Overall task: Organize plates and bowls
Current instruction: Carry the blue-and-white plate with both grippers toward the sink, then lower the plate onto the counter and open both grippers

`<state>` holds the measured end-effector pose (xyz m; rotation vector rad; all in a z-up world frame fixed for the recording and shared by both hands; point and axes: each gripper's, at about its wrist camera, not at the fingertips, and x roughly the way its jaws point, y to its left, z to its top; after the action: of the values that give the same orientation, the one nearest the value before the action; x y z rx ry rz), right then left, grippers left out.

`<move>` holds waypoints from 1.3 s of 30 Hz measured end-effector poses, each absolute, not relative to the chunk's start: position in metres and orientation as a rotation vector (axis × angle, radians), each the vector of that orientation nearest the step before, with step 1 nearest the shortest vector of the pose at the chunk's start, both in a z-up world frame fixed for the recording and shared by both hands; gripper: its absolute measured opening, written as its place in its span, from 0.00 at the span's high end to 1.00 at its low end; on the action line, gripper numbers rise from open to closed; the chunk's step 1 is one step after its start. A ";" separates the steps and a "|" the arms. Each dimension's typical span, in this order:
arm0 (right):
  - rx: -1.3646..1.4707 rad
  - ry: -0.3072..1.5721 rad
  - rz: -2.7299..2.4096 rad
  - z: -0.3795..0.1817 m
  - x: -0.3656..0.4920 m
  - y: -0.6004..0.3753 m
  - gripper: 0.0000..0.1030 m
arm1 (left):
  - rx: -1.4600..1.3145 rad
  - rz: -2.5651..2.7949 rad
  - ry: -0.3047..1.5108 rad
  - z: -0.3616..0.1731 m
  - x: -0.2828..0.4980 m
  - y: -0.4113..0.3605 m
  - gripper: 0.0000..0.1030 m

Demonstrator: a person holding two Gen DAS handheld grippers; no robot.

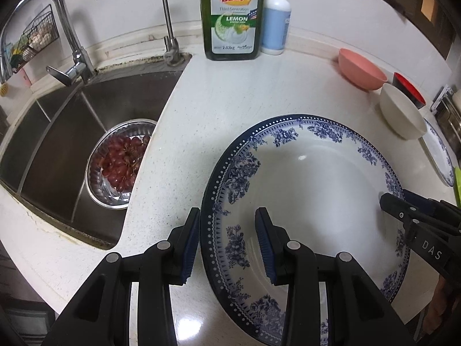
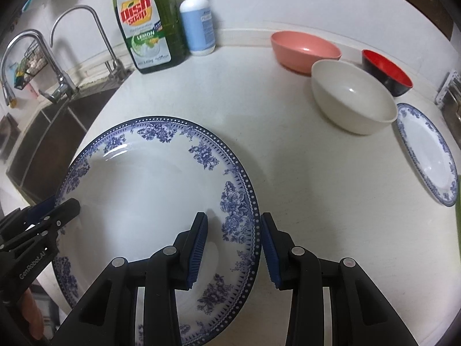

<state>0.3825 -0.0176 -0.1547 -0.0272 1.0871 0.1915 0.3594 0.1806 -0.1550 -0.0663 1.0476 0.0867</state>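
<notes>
A large blue-and-white floral plate [image 1: 317,190] [image 2: 149,190] lies on the white counter. My left gripper [image 1: 227,242] is open and straddles the plate's left rim, one finger inside, one outside. My right gripper [image 2: 234,245] is open and straddles the plate's right rim the same way. Each gripper shows in the other's view, the right one in the left wrist view [image 1: 403,210] and the left one in the right wrist view [image 2: 54,210]. A cream bowl [image 2: 354,95], a pink bowl [image 2: 305,49], a red-and-black bowl [image 2: 387,70] and a second floral plate [image 2: 429,152] sit at the right.
A steel sink [image 1: 72,132] lies left of the counter and holds a metal bowl of red grapes [image 1: 121,161]. Two faucets [image 1: 75,54] stand behind it. A dish soap bottle [image 1: 232,14] and a pump bottle [image 1: 276,17] stand at the back wall.
</notes>
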 end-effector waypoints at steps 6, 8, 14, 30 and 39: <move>-0.023 1.116 0.183 -0.165 0.387 -0.013 0.62 | -0.062 0.082 1.071 -0.166 0.363 0.183 0.63; -0.024 1.123 0.181 -0.167 0.388 -0.012 0.62 | -0.063 0.081 1.079 -0.168 0.364 0.184 0.63; -0.036 1.137 0.181 -0.170 0.389 -0.008 0.62 | -0.076 0.082 1.103 -0.174 0.366 0.188 0.63; -0.043 1.090 0.129 -0.161 0.386 -0.007 0.46 | 0.010 0.094 1.015 -0.154 0.362 0.187 0.22; 0.025 1.020 0.097 -0.131 0.373 -0.024 0.34 | 0.069 0.020 0.902 -0.113 0.361 0.168 0.03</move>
<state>0.3728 -0.0235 -0.1313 0.0255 1.0196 0.0968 0.3612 0.1679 -0.1130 0.0688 0.9016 0.0203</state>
